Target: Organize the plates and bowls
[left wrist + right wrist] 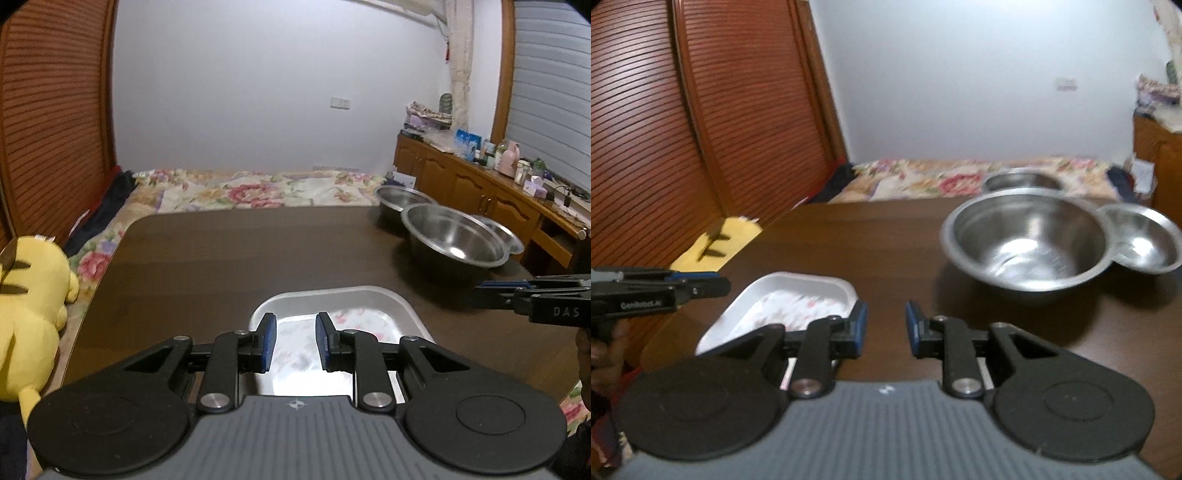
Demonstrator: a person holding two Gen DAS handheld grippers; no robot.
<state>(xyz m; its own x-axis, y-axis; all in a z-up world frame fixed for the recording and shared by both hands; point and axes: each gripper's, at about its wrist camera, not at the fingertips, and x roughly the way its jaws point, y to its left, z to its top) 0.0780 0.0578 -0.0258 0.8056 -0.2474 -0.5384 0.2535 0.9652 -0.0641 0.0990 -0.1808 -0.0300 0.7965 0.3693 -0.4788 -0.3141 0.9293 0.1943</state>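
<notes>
Ahead of the fingers, behind the dark brown tabletop (229,258), there is a bed with a flowered cover (255,190) against a plain pale wall (258,92). To the left stands a brown slatted wooden door (51,110), with a yellow plush toy (29,314) under it. To the right, a wooden cabinet (469,184) with small items stands below a grey window blind (550,92).

Dim indoor light, fisheye-bent edges, motion blur throughout the right wrist view.
</notes>
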